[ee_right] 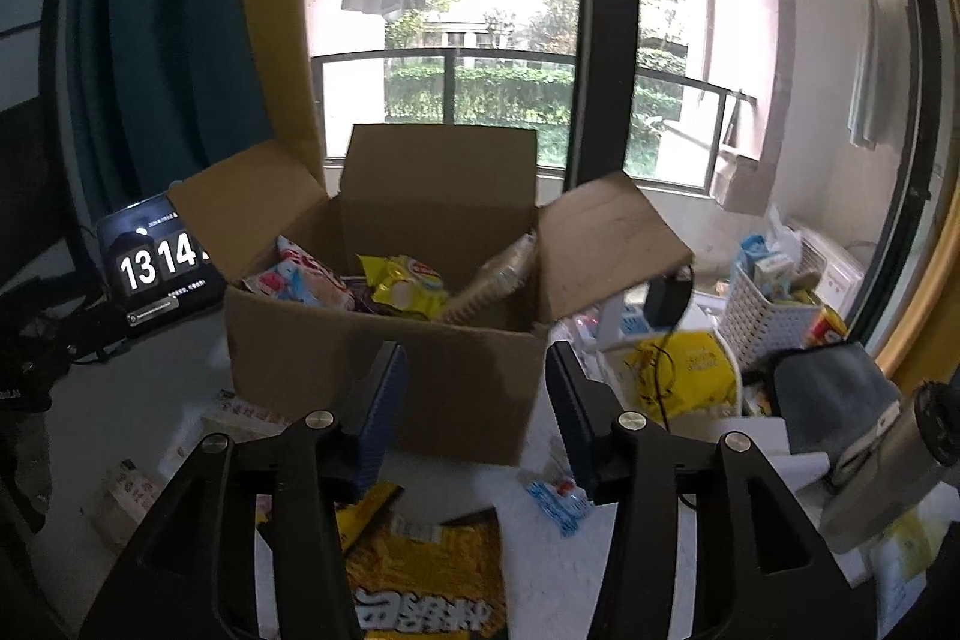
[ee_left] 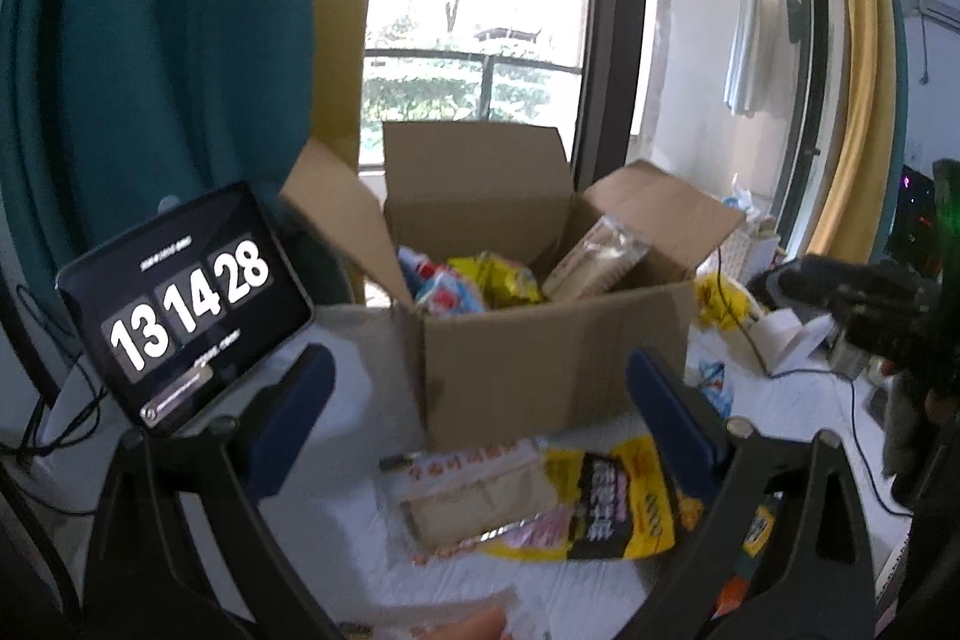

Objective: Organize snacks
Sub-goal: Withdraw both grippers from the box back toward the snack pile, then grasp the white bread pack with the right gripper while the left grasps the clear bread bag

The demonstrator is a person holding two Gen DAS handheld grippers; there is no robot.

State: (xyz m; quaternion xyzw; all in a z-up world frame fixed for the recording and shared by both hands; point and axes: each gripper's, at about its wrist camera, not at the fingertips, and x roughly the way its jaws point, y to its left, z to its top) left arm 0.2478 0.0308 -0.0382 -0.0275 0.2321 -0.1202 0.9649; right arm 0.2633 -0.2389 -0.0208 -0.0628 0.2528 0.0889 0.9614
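Observation:
An open cardboard box (ee_left: pixel 540 358) stands on the white table with snacks inside: a yellow chip bag (ee_left: pixel 498 280), red and blue packets (ee_left: pixel 444 292) and a long beige packet (ee_left: pixel 594 256). My left gripper (ee_left: pixel 480 406) is open in front of the box, above a beige packet (ee_left: pixel 474 490) and a yellow packet (ee_left: pixel 624 502) lying on the table. In the right wrist view the box (ee_right: pixel 384 370) is straight ahead. My right gripper (ee_right: pixel 477 406) is open with nothing between its fingers. Below it lie a yellow snack bag (ee_right: pixel 426 568) and a small blue packet (ee_right: pixel 558 502).
A tablet showing a clock (ee_left: pixel 186 304) leans left of the box. Right of the box are a white basket (ee_right: pixel 774 322) of snacks, a yellow bag (ee_right: pixel 690 376), cables and a grey pouch (ee_right: pixel 834 400). Teal curtains and a balcony window stand behind.

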